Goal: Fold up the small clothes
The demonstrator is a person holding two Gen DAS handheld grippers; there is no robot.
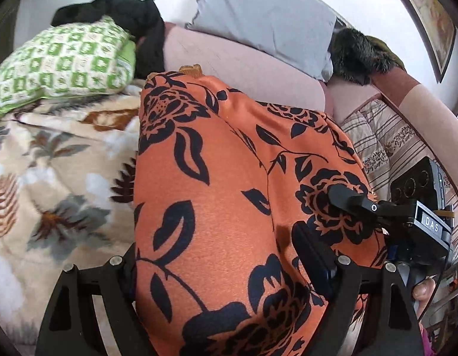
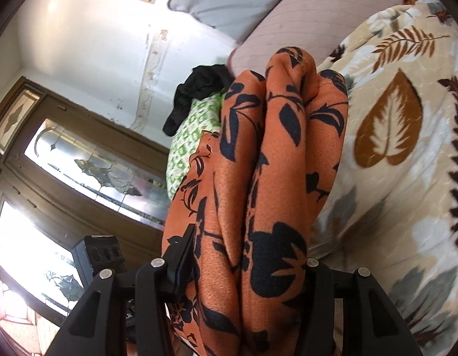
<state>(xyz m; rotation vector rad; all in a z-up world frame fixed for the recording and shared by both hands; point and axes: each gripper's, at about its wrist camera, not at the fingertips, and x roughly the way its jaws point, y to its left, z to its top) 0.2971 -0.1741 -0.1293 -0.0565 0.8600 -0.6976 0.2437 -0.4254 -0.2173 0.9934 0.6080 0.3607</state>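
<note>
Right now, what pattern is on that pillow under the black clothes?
Green and white squares on the pillow, clearest in the left wrist view.

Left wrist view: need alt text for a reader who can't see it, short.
An orange garment with a black floral print fills the middle of the frame, lying between the left gripper's fingers, with the right gripper gripping its far edge. Behind it lie a leaf-patterned blanket, a green checked pillow, a grey pillow and dark clothing.

"DAS" on the right hand-held gripper [image 1: 332,216] (white letters, black plate)
</note>
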